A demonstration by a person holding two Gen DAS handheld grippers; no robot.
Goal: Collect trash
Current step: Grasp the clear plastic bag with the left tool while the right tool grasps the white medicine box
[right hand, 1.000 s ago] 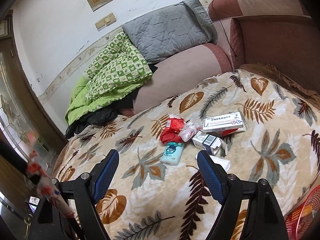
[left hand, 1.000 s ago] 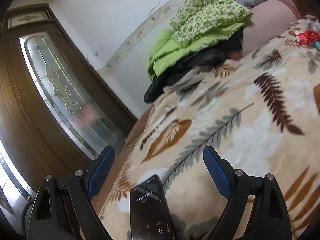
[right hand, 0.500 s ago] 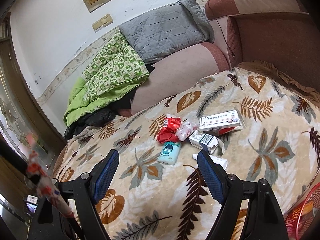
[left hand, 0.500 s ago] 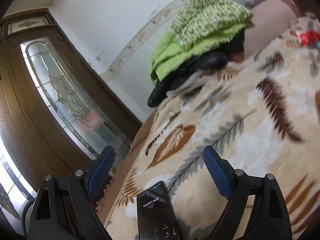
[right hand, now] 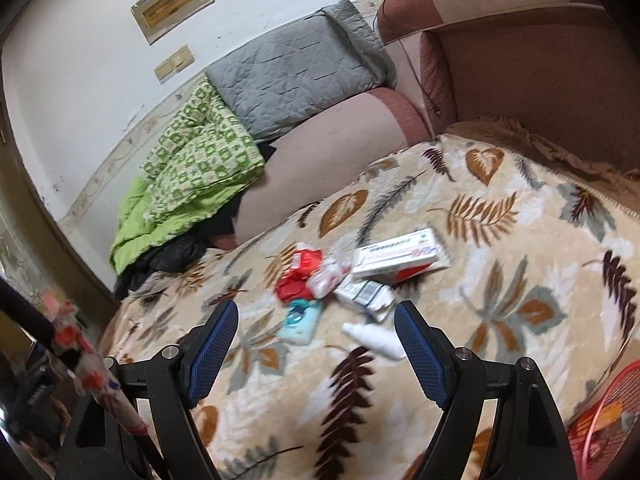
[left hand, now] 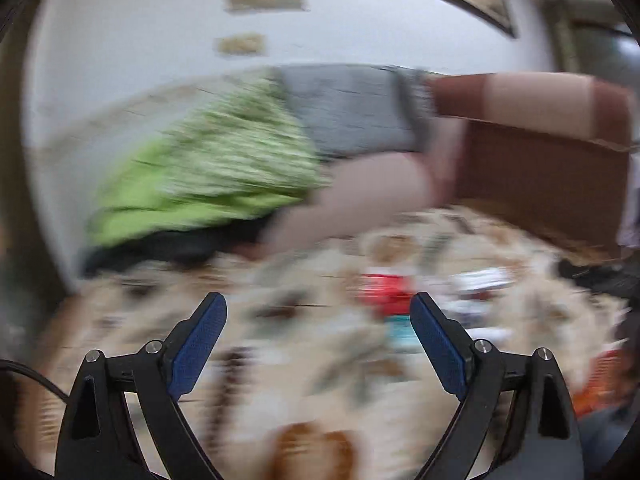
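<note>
A leaf-print blanket (right hand: 500,264) covers the sofa seat, with the trash heaped at its middle

Start from that heap: red wrapper (right hand: 298,276), white box (right hand: 400,254), teal packet (right hand: 300,320) and white tube (right hand: 372,336) lie close together, just ahead of your right gripper (right hand: 316,340), whose jaws are spread and empty. Your left gripper (left hand: 318,334) is also spread with nothing in it, its view smeared. Settle it first, then take the nearest tube alone. The red basket (right hand: 600,420) sits low right

Both wrist views face forward over the leaf-patterned blanket (right hand: 500,264), sharing the trash pile (right hand: 344,276)
</note>
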